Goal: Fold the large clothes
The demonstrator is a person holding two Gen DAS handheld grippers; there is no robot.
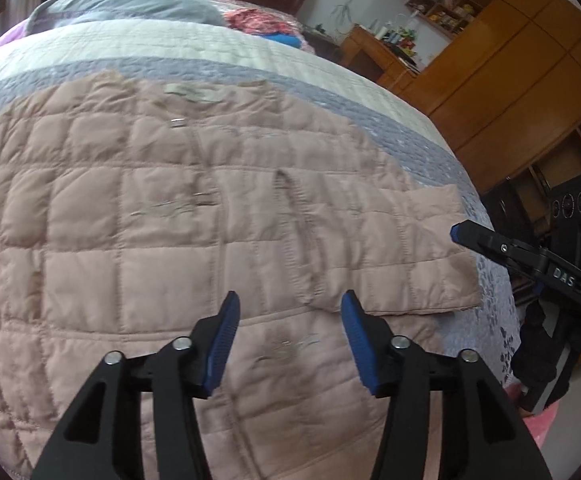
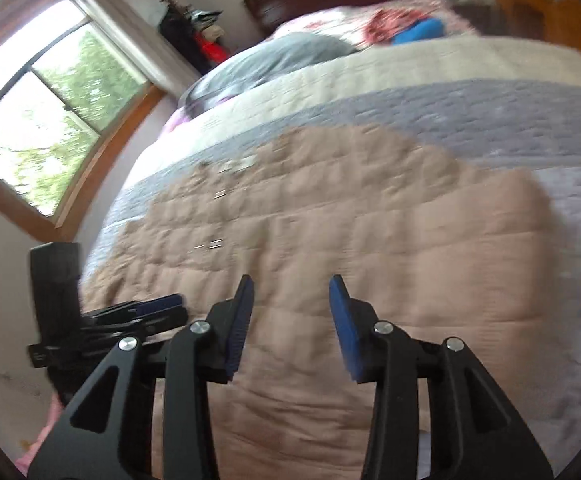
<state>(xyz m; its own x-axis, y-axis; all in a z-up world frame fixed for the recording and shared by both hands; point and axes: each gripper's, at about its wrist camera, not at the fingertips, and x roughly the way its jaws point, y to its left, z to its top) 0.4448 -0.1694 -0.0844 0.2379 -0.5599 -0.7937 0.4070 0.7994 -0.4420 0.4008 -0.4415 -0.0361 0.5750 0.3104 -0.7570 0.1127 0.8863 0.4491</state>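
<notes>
1. Blue ribbed pads line the black fingers of the left gripper, which hangs over the near part of the coat with its jaws apart and nothing between them.
2. The right gripper shows the same state in its own view: jaws parted to a moderate gap, empty, above the cloth. In the left wrist view it comes in from the right edge, near the end of the sleeve.
3. Under both tools lies the pale pink quilted padded coat, spread flat, front side up. One sleeve is laid across the body, its cuff near the bed's right edge; I judge this as a first fold already made, so both grippers are free to take a new hold.
4. The coat rests on a lavender and cream quilted bedspread, which gives a wide soft surface for folding.
5. Farther back, a grey pillow and some red and blue cloth lie at the head of the bed, well apart from the coat.
6. Beyond, orange-brown wooden cabinets stand on the right side, and a window is on the left wall.
</notes>
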